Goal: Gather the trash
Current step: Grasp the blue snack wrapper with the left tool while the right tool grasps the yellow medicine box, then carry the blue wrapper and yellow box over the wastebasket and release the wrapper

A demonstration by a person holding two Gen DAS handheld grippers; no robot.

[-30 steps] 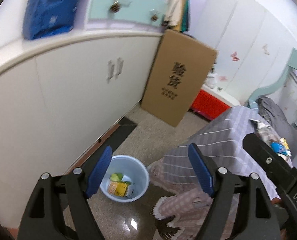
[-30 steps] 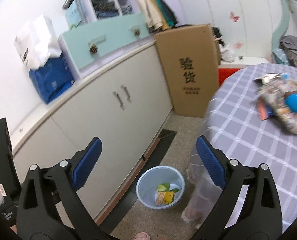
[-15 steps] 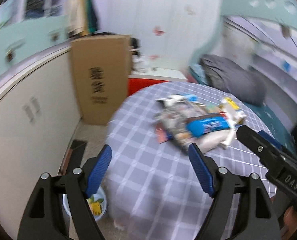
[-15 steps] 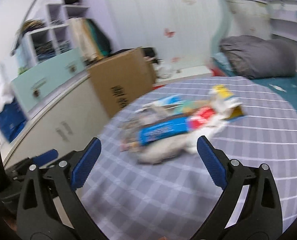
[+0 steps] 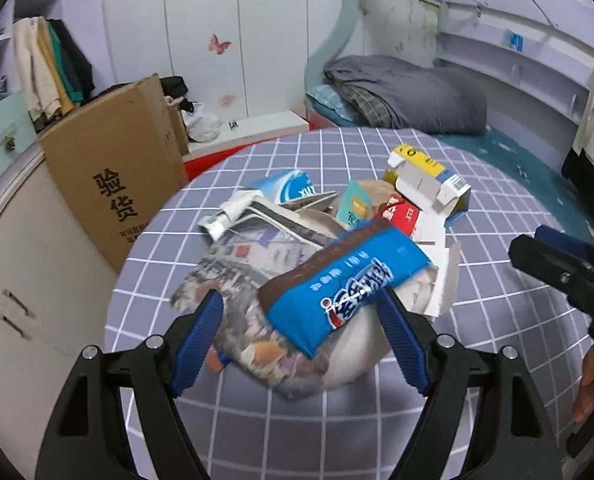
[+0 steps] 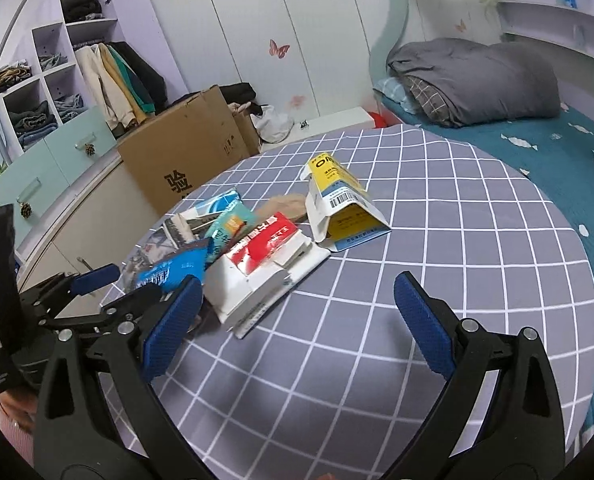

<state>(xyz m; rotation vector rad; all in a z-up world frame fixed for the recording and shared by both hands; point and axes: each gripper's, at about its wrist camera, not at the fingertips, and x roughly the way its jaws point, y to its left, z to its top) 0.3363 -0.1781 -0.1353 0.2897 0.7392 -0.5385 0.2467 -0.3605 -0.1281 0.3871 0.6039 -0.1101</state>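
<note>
My left gripper (image 5: 299, 336) hangs with jaws apart over the near edge of the trash pile (image 5: 329, 248), gripping nothing. My right gripper (image 6: 297, 320) is spread too, over bare checked tablecloth (image 6: 457, 240). Mid-frame I count one blue wrapper (image 5: 345, 284), one red-and-white box (image 6: 265, 244), one yellow-and-blue carton (image 6: 341, 204) (open-ended). Upper left: one cardboard box (image 5: 113, 176).

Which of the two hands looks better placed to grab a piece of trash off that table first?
Probably the left. Its open tool already frames the blue wrapper atop the pile, while the right tool, also open, faces mostly bare tablecloth beside the pile.
</note>
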